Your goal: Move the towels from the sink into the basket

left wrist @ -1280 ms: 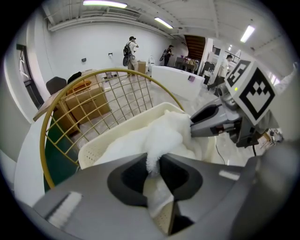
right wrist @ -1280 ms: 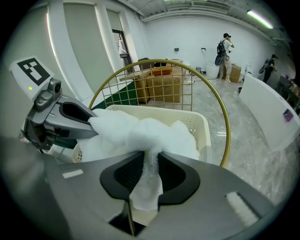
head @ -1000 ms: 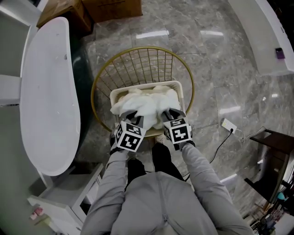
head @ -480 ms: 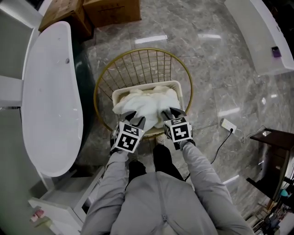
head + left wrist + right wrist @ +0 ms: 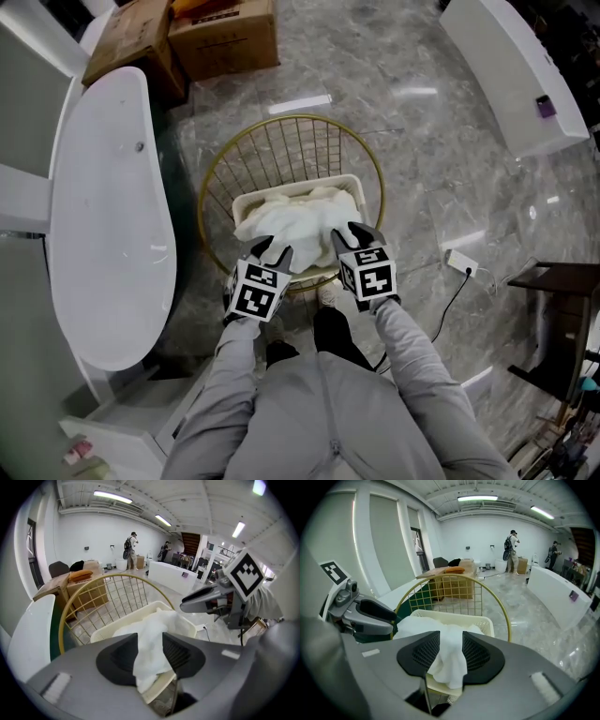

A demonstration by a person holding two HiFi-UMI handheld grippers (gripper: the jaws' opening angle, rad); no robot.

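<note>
Towel [image 5: 291, 225]: plain white, no print.
Basket [image 5: 309, 185]: cream plastic; walls carry a fine perforated grid.
Wire frame [image 5: 291, 119] around the basket: gold, with a grid of thin gold bars.
Sink [image 5: 103, 216]: glossy white.
Floor [image 5: 441, 159]: grey marble with paler veining and white light reflections.
Cardboard boxes [image 5: 230, 37]: brown.
Left gripper [image 5: 272, 247] and right gripper [image 5: 349, 232]: grey bodies, black ribbed jaw pads.
Marker cubes [image 5: 258, 291]: white faces with black square patterns.
Sleeves [image 5: 412, 347]: light grey.
Counter [image 5: 506, 66]: white, with a small purple item [image 5: 545, 106] on it.
</note>
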